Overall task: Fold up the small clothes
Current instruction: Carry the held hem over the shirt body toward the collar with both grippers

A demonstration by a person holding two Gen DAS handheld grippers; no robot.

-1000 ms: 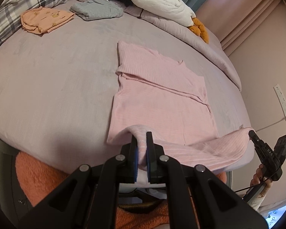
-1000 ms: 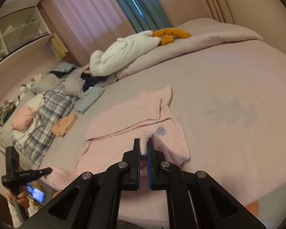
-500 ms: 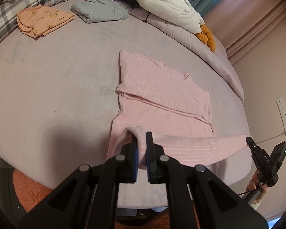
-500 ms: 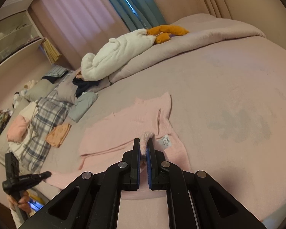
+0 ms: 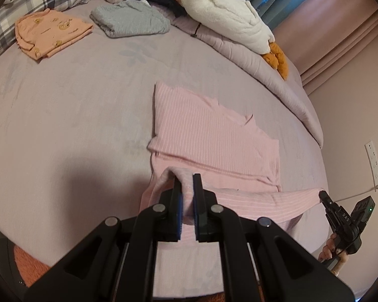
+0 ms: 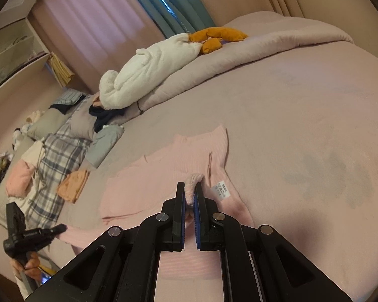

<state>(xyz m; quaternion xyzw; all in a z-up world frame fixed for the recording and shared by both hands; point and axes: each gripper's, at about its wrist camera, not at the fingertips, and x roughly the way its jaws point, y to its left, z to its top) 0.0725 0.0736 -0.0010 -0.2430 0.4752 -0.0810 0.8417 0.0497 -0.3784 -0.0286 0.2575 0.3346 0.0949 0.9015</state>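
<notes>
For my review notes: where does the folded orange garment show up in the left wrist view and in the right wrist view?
Left wrist view: the folded orange garment lies at upper left on the bed, beside the folded grey garment.
Right wrist view: it is at middle left, by the plaid bedding's edge.
Shared landmark: the white plush toy on the rolled duvet.

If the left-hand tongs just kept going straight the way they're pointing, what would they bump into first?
Probably the pink ribbed top itself: the left tongs, shut on its near edge, aim down at the folded part lying flat on the bed just ahead. Depth is hard to judge.
</notes>
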